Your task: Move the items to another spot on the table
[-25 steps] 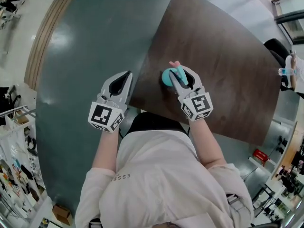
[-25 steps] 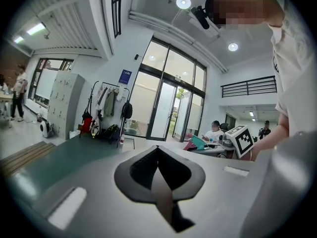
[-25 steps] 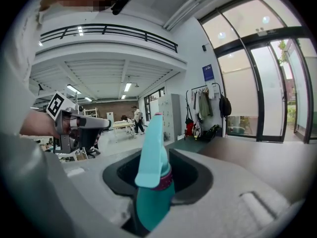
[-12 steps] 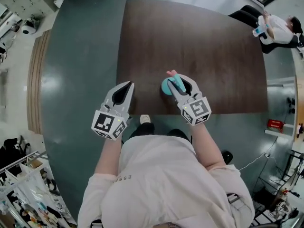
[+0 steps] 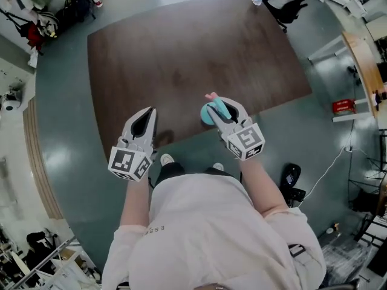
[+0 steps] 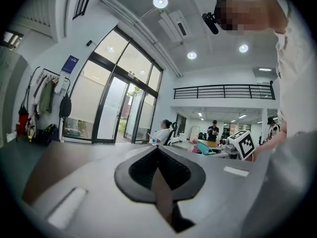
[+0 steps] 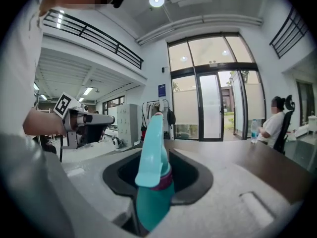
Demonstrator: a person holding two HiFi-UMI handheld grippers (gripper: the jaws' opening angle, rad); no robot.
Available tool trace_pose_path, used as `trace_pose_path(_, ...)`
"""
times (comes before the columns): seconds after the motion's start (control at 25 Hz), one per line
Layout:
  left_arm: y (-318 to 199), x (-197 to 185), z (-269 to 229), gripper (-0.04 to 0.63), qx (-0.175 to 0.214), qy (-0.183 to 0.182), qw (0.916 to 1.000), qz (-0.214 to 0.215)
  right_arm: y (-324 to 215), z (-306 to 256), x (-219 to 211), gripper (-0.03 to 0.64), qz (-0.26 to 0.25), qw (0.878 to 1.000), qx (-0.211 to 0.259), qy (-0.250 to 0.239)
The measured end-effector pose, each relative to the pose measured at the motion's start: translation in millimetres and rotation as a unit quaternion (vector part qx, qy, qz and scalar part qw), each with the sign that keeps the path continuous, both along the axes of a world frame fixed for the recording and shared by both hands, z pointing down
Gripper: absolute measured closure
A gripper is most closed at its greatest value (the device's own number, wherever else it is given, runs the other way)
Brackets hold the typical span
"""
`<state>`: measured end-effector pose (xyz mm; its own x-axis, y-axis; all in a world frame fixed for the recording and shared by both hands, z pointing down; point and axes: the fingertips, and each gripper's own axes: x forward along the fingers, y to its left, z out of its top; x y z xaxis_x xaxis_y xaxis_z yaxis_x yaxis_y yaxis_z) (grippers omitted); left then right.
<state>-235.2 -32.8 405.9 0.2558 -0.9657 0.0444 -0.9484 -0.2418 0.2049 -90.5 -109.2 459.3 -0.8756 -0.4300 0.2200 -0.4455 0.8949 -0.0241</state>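
We find the right gripper point(image 5: 224, 105) clamped on a teal spray bottle point(image 5: 208, 115) at the near edge of the brown table point(image 5: 181, 47). The left gripper point(image 5: 146, 115) has its jaws together, empty, at that same edge.

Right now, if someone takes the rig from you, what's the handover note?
Left gripper: shut, empty, by the near edge of the table.
Right gripper: shut on the teal item, also at the near edge. I can't tell whether the item is clear of the tabletop.
Done: the item is gripped.
Left: set it down at a new spot on the table and release it.
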Motion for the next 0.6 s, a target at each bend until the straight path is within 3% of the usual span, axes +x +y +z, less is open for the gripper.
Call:
trace_pose_path(0.4, -56, 165, 11, 0.588, 0.008, 0.015, 0.9985, 0.053, -30, 5, 193, 0.497, 0.075, 0.997, 0.011, 0.01)
trace_pose_path(0.6, -76, 256, 22, 0.588, -0.006, 0.023, 0.9931, 0.115, -38, 10, 279, 0.497, 0.126, 0.992, 0.007, 0.02)
